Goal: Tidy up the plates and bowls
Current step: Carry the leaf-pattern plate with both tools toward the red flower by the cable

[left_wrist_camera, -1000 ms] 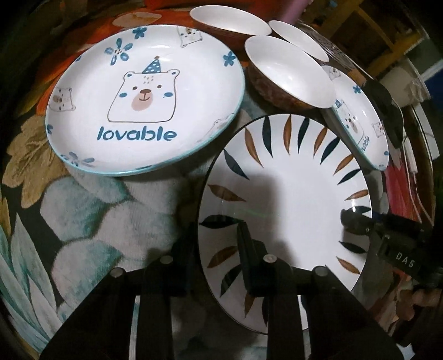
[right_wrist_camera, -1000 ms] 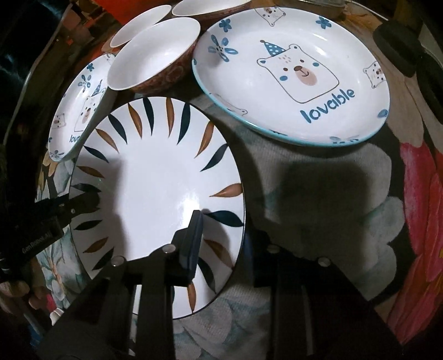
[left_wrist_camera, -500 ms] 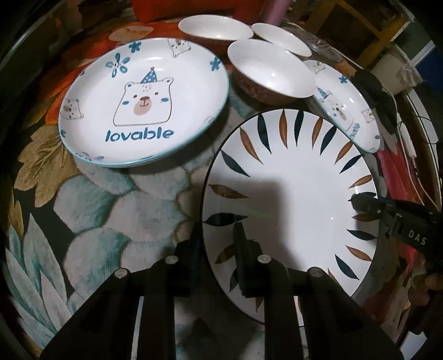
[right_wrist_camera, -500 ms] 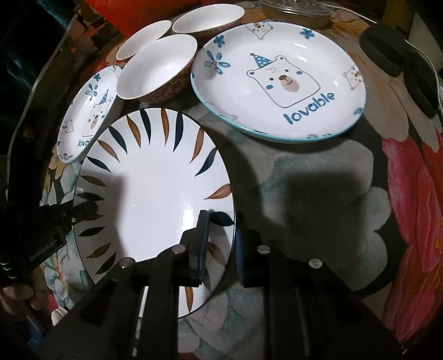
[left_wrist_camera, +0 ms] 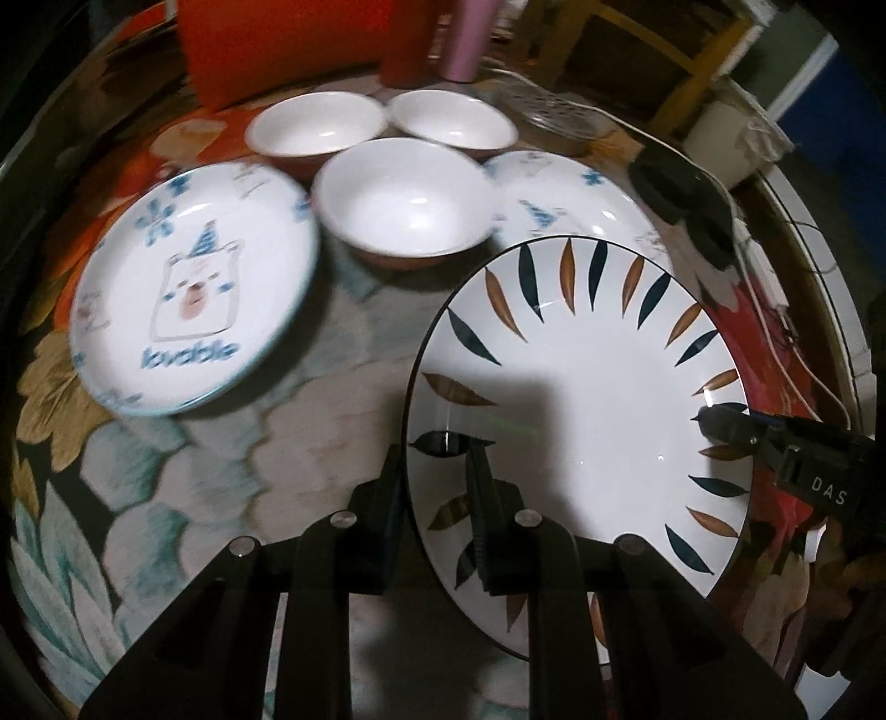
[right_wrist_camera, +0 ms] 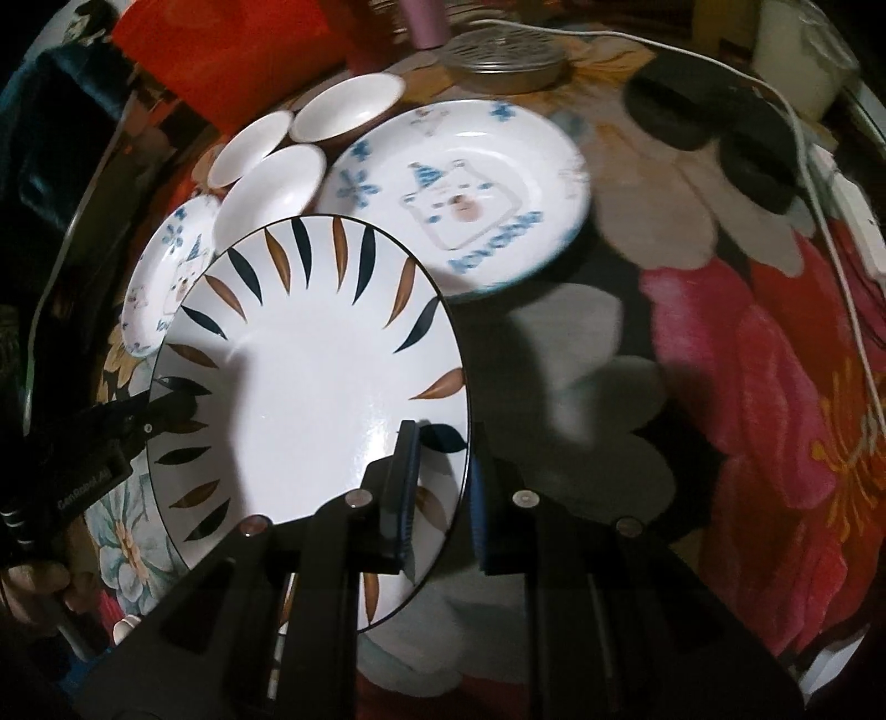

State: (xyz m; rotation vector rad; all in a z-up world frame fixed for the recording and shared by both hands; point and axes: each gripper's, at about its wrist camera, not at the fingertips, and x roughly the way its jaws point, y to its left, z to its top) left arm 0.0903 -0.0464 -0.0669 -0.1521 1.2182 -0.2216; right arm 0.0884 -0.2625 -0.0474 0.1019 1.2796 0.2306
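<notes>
A white plate with dark and brown leaf marks [left_wrist_camera: 581, 387] [right_wrist_camera: 310, 376] hangs tilted above the floral tablecloth. My left gripper [left_wrist_camera: 434, 498] is shut on its left rim, one finger over and one under. My right gripper [right_wrist_camera: 443, 487] is shut on the opposite rim and also shows at the right of the left wrist view [left_wrist_camera: 720, 426]. Behind lie a large bear plate [left_wrist_camera: 194, 288] [right_wrist_camera: 459, 188], a second bear plate [left_wrist_camera: 576, 205] [right_wrist_camera: 166, 266] partly hidden by the held plate, and three white bowls [left_wrist_camera: 404, 205] [left_wrist_camera: 315, 122] [left_wrist_camera: 451, 119].
A red box [left_wrist_camera: 266, 44] and a pink cup [left_wrist_camera: 468, 39] stand at the back. A round metal lid [right_wrist_camera: 498, 61], two black pads [right_wrist_camera: 692, 111], a white cable and a power strip [right_wrist_camera: 853, 216] lie at the back right. A hand [right_wrist_camera: 33, 587] holds the left gripper.
Both grippers closed on the leaf plate's rims and lifted it off the cloth. The bowls and bear plates now look smaller and farther, and the plate covers part of the second bear plate.
</notes>
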